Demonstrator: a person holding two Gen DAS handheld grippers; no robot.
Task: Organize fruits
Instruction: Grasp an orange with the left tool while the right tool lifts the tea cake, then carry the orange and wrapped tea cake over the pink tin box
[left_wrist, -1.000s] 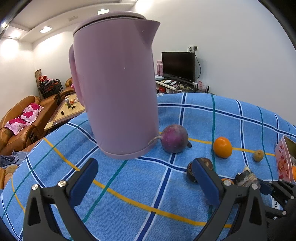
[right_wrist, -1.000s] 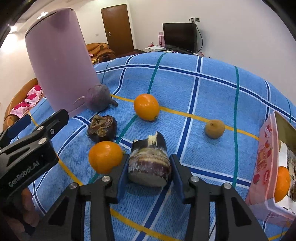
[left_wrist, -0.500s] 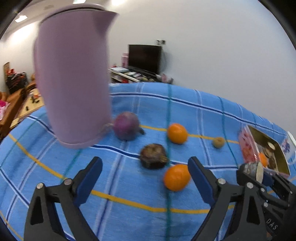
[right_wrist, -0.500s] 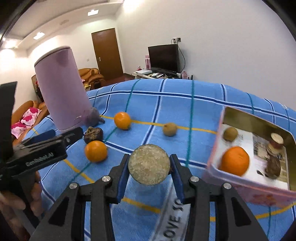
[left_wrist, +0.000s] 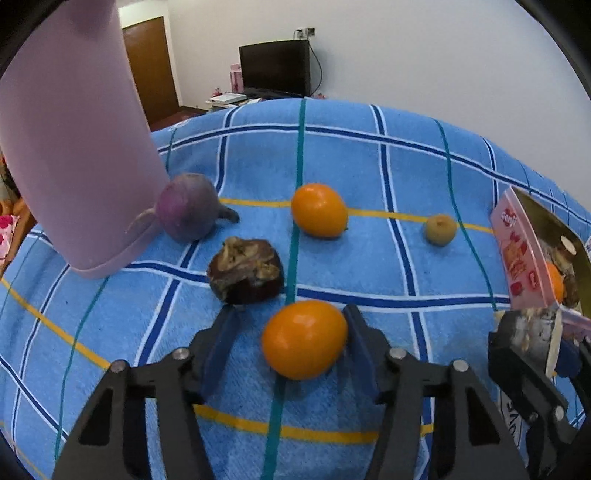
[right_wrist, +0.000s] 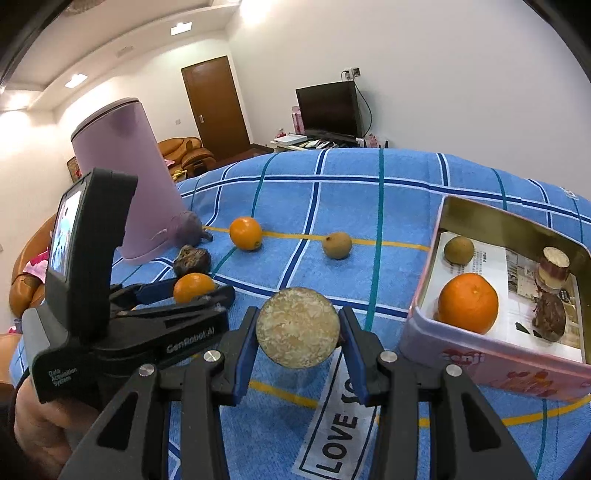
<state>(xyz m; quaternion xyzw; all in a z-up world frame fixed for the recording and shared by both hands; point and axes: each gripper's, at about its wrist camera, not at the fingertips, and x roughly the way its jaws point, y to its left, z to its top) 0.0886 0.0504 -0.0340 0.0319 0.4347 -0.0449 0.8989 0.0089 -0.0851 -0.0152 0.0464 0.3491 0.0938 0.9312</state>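
Observation:
An orange (left_wrist: 303, 338) lies on the blue checked cloth between the fingers of my left gripper (left_wrist: 288, 314). Its jaws are closing: the right pad is at the peel, while a gap remains on the left side. From the right wrist view the same left gripper (right_wrist: 190, 291) straddles that orange (right_wrist: 194, 288). My right gripper (right_wrist: 298, 314) is shut on a cut sugarcane piece (right_wrist: 297, 328), held above the cloth just left of the pink tin (right_wrist: 480, 354). The tin holds an orange (right_wrist: 467, 302), a small brown fruit (right_wrist: 458, 250), another cane piece and a dark fruit.
On the cloth are a tall lilac kettle (left_wrist: 74, 147), a purple beet (left_wrist: 188, 206) against it, a dark wrinkled fruit (left_wrist: 245, 275), a second orange (left_wrist: 319, 210) and a small brown fruit (left_wrist: 439, 229). A hand (right_wrist: 40, 417) holds the left gripper's handle.
My left gripper swung right and down from the kettle to the near orange, and its jaws narrowed around it. The right gripper lifted the cane piece off the cloth toward the tin.

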